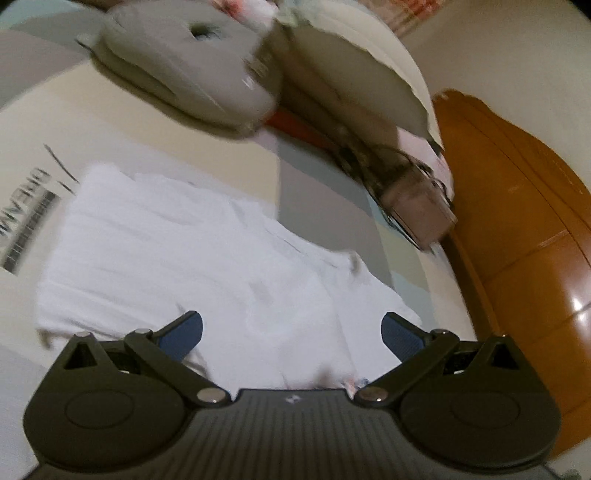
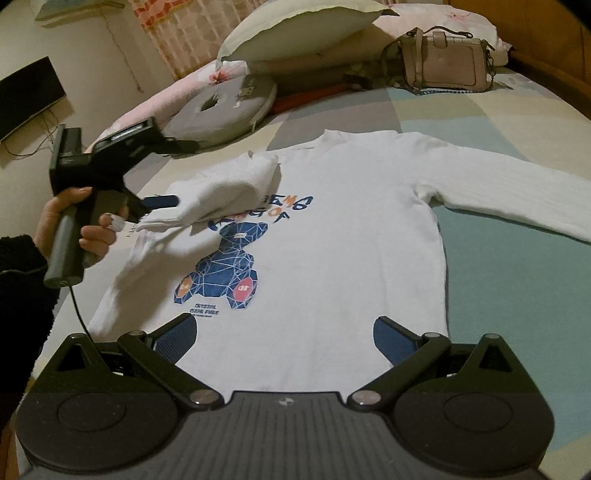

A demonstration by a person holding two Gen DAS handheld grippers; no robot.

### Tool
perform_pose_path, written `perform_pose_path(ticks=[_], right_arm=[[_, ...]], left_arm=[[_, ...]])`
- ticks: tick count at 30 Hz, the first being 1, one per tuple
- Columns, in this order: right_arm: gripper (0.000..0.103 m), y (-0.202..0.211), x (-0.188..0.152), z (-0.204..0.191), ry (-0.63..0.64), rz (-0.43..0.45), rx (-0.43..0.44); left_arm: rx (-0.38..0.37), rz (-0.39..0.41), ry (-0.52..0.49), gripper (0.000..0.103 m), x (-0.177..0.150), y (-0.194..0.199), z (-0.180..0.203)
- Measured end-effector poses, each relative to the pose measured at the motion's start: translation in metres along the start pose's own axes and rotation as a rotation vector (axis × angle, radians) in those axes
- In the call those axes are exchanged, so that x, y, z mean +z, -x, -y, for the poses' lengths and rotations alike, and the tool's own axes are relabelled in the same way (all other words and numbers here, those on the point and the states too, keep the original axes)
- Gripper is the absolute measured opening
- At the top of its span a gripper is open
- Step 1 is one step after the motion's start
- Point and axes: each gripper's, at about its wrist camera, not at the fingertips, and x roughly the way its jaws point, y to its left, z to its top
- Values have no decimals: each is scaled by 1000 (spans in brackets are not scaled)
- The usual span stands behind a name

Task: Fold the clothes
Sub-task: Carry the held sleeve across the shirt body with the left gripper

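White sweater (image 2: 314,236) flat on the bed (image 2: 517,280), print side up; one sleeve (image 2: 225,184) folded in.

We see the left gripper (image 2: 162,202), gripped by a hand (image 2: 70,229), with its jaws spread wide, just beside the folded sleeve. Our right gripper (image 2: 284,338) hangs released above the hem. The other sleeve lies stretched sideways. Handbag (image 2: 447,61), pillow (image 2: 295,26) and round cushion (image 2: 221,107) sit beyond the collar.
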Motion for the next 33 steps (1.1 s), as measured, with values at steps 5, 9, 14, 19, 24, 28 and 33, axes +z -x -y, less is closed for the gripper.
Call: perform_pose_path(ticks=[5, 9, 14, 19, 24, 28, 33], right_arm=[[103, -4, 0, 0, 2, -6, -4], [103, -7, 1, 0, 1, -11, -8], [103, -7, 0, 0, 0, -13, -9], [103, -5, 0, 2, -7, -5, -11], [103, -3, 0, 5, -13, 2, -14], [103, -1, 0, 7, -21, 8, -16], [103, 0, 0, 6, -16, 12, -13]], left_arm=[[22, 2, 63, 102, 6, -11, -19], [3, -42, 63, 102, 0, -25, -17], [23, -118, 33, 102, -4, -43, -2], [-80, -165, 53, 102, -3, -54, 19], [-115, -221, -35, 102, -7, -72, 55], [-107, -213, -143, 102, -10, -67, 79], [-122, -231, -136, 102, -17, -48, 75]])
